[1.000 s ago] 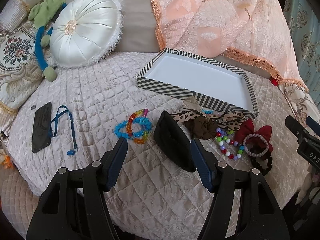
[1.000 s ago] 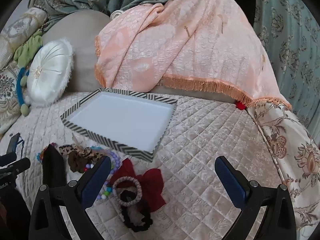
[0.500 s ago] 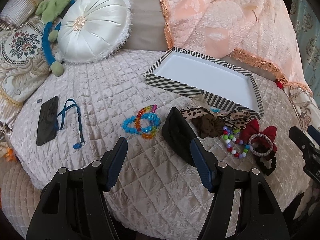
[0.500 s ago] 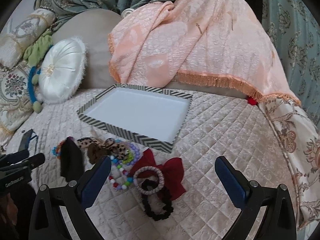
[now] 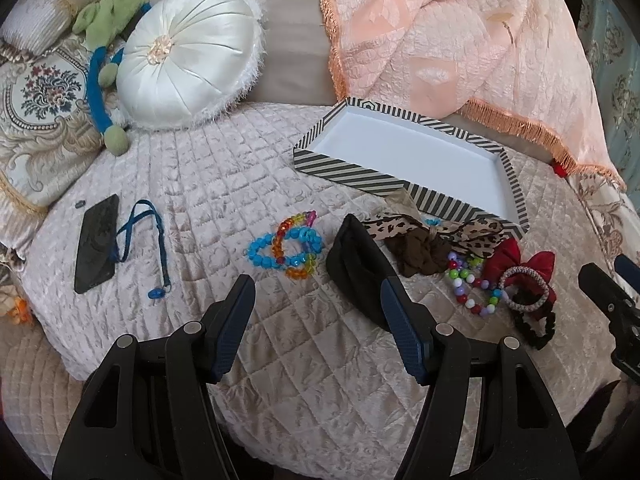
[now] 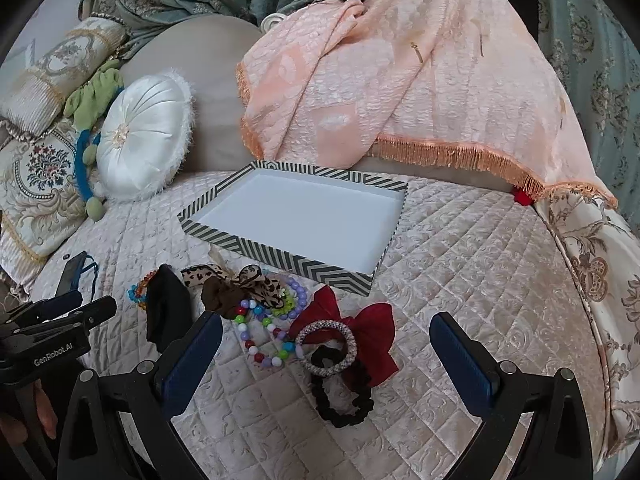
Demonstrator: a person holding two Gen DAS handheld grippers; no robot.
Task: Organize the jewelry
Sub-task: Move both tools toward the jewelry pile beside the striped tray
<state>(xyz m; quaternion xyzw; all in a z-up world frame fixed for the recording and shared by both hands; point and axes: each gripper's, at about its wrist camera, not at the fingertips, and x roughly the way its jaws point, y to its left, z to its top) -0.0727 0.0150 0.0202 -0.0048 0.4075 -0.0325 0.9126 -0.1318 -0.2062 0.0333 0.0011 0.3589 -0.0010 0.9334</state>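
On the quilted bedspread (image 5: 240,184), ahead of both grippers, the jewelry and hair pieces are seen scattered in front of a striped tray (image 6: 280,254) with a white floor. The left gripper (image 5: 318,320) is held low over the quilt with its jaws spread and nothing between them. Just beyond its left finger, a blue bead bracelet (image 5: 276,248) and a multicoloured bead bracelet (image 5: 298,240) are seen overlapping. Touching the tip of its right finger in the view, a black pouch (image 5: 356,272) is seen lying flat; whether real contact is made cannot be told. Farther to the left of the jaws, a dark phone (image 5: 96,248) and a blue lanyard (image 5: 148,240) are laid on the quilt.

The right gripper (image 6: 326,340) is also held with its jaws spread wide and empty. Between them, slightly ahead, a red bow (image 6: 372,332) is seen with a pink beaded ring (image 6: 332,346) resting on it, and a black scrunchie (image 6: 340,396) is found nearest the camera, overlapped by the ring. Toward the left finger, a string of coloured round beads (image 6: 260,332) is laid, and beyond it a leopard-print bow (image 6: 248,280) with a brown scrunchie (image 6: 218,296) beside it. The tray is found straight ahead of these jaws, just past the pile. Behind the tray, a peach fringed throw (image 6: 400,92) is draped, and a white round cushion (image 6: 140,144) is seen far to the left.
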